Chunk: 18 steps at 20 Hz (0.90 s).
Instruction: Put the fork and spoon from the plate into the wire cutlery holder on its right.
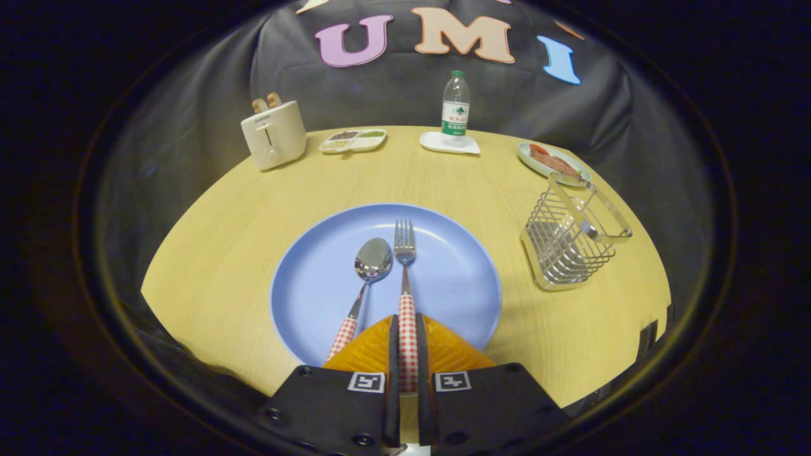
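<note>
And the gripper [407, 345] is closed right down on the fork [405, 285], both fingers pressing the checked handle from either side, with barely the width of that handle between them. The fork lies on the blue plate [456, 285], tines pointing to twelve o'clock, straight ahead of the fingers. Whether it is off the plate yet, I can't tell from here.

Just beside it, at about eleven o'clock from the fingertips, the spoon [367, 278] lies on the plate, bowl up toward twelve, its checked handle angling down beside the left finger. Untouched, by the look of it.

The wire holder [573, 244] stands on the wooden table [215, 253] at two o'clock, well clear of the plate's rim, empty, open at the top, its handle loop on the far side.

So this looks like step one: fork gripped, transfer not yet made. The next move calls for a lift clear of the plate, a swing toward two o'clock, then tipping the fork upright so it drops through the holder's mouth without snagging the wires or that handle loop. Then back for the spoon.

Far side of the table: toaster [274, 134] at ten, water bottle [455, 104] at twelve.
</note>
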Tool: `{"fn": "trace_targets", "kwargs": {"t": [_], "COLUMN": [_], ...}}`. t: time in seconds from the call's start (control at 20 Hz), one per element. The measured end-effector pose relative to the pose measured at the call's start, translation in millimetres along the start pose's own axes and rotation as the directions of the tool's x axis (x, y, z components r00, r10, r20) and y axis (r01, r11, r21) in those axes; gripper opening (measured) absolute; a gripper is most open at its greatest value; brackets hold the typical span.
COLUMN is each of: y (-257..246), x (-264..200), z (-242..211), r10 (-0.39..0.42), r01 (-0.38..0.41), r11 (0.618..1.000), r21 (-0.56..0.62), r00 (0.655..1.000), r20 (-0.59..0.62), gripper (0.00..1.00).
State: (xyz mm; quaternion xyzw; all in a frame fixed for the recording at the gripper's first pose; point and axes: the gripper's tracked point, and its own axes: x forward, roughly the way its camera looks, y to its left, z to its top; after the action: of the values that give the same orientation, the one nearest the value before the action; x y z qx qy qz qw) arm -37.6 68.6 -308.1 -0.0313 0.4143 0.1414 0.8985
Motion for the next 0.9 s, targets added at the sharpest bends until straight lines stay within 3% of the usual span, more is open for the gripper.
{"fn": "trace_targets", "kwargs": {"t": [0.4,0.7,0.9], "y": [-26,-108,-161], "x": [-52,-90,-100], "z": [42,84,90], "r10": [0.012,-0.074,-0.142], "r01": [-0.012,0.072,0.151], "r11": [0.999,0.975,0.975], "r21": [0.041,0.208,0.160], "r00": [1.000,0.997,0.988], "r20": [0.012,0.002,-0.062], "gripper": [0.14,0.15,0.15]}}
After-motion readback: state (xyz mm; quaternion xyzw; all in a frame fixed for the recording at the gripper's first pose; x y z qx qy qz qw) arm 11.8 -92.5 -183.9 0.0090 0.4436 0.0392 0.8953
